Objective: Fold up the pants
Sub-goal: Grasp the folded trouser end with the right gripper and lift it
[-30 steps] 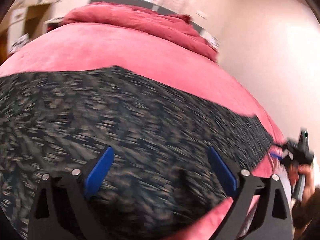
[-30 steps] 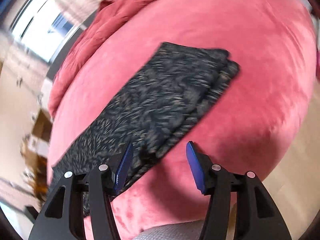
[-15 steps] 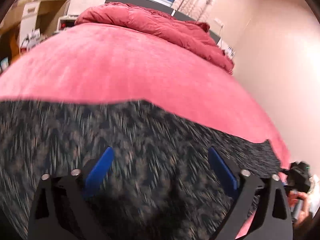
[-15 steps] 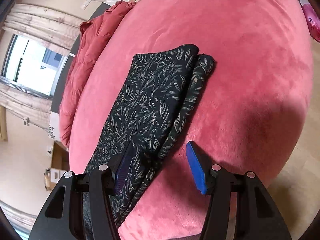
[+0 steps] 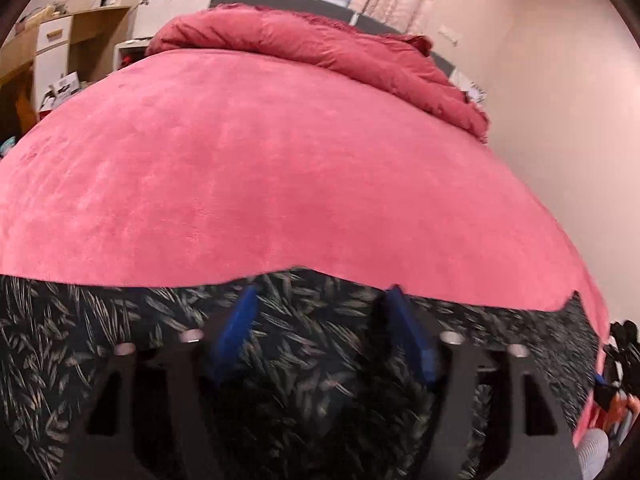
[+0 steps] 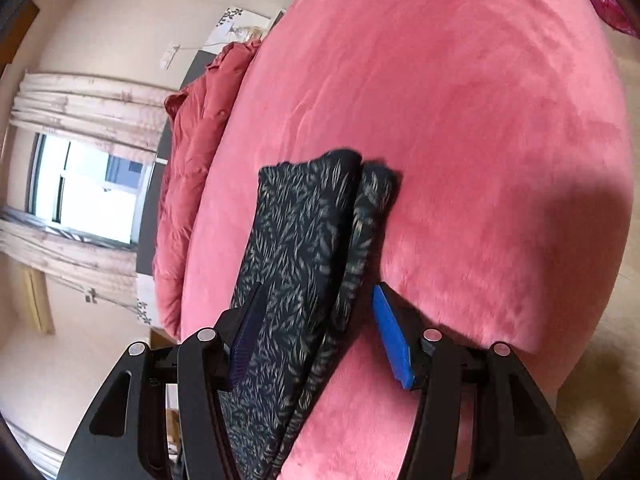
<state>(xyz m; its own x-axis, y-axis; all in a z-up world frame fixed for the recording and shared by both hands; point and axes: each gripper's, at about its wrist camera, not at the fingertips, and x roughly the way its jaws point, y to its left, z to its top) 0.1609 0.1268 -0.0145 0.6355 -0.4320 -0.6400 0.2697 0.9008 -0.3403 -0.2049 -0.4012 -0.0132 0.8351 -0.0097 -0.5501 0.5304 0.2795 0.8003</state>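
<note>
Your jaws stand parted on both sides, gripping nothing: the left gripper (image 5: pixel 320 320) hangs over the pants (image 5: pixel 120 344), the right gripper (image 6: pixel 316 324) straddles their near end (image 6: pixel 296 264). The pants lie as a long folded strip near the front edge of the pink bed (image 5: pixel 280 168), their long axis running from your left hand across to your right. Beyond the strip, bare bedcover stretches to the rumpled red duvet (image 5: pixel 312 48), probably room enough for a lengthwise fold.

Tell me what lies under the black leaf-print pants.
The pants lie on a pink plush bed cover. A second fabric layer peeks out along their right edge. Anything else beneath is covered.
</note>
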